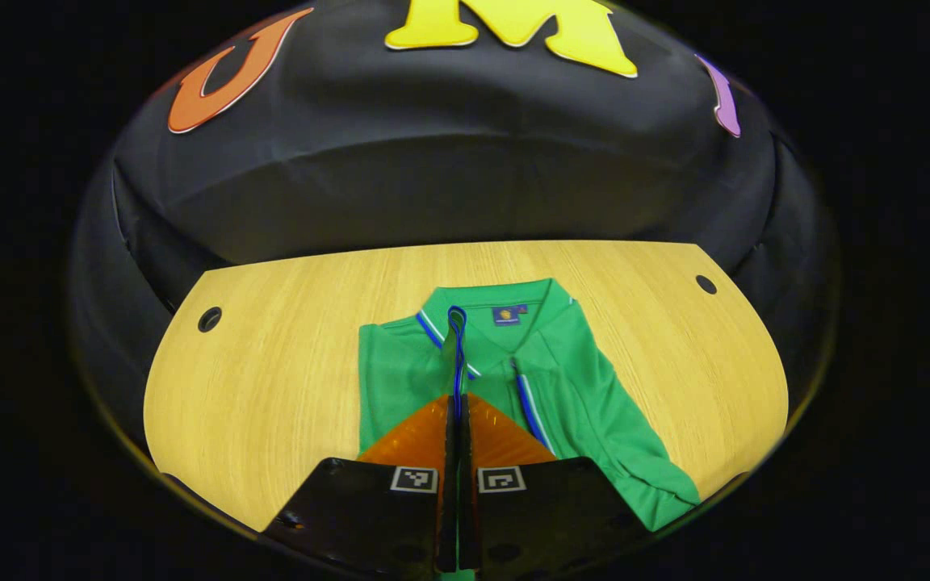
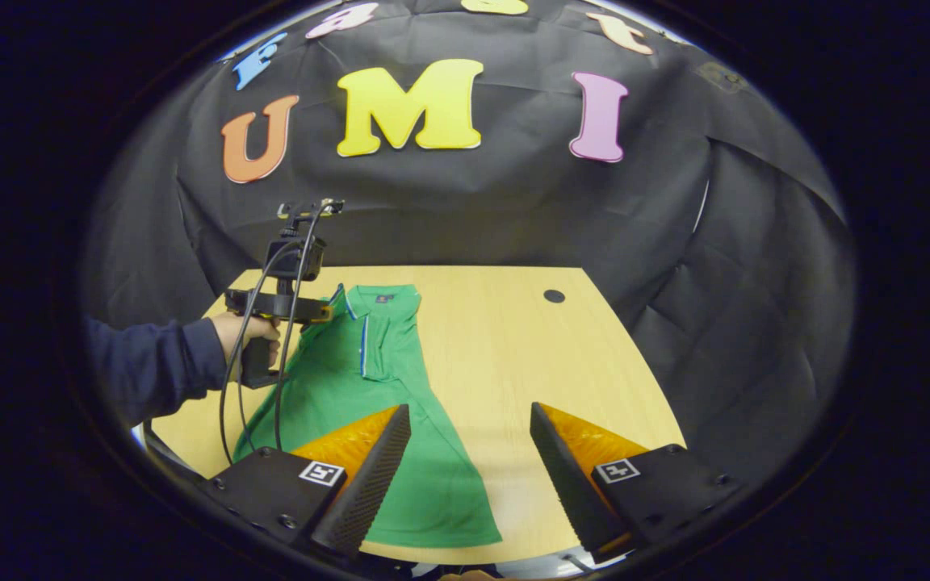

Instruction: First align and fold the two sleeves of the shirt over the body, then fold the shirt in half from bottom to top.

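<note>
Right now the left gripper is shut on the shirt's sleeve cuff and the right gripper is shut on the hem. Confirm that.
Half right. The left gripper is shut on the striped sleeve cuff of the green shirt, as the left gripper view shows. But the right gripper is open, its fingers spread wide above the shirt and table, gripping nothing, as the right gripper view shows.

Left gripper view: low and close over the shirt point(image 1: 562, 387), facing the booth wall. Right gripper view: higher, farther back. Shared: shirt and table point(image 2: 497, 355).
</note>
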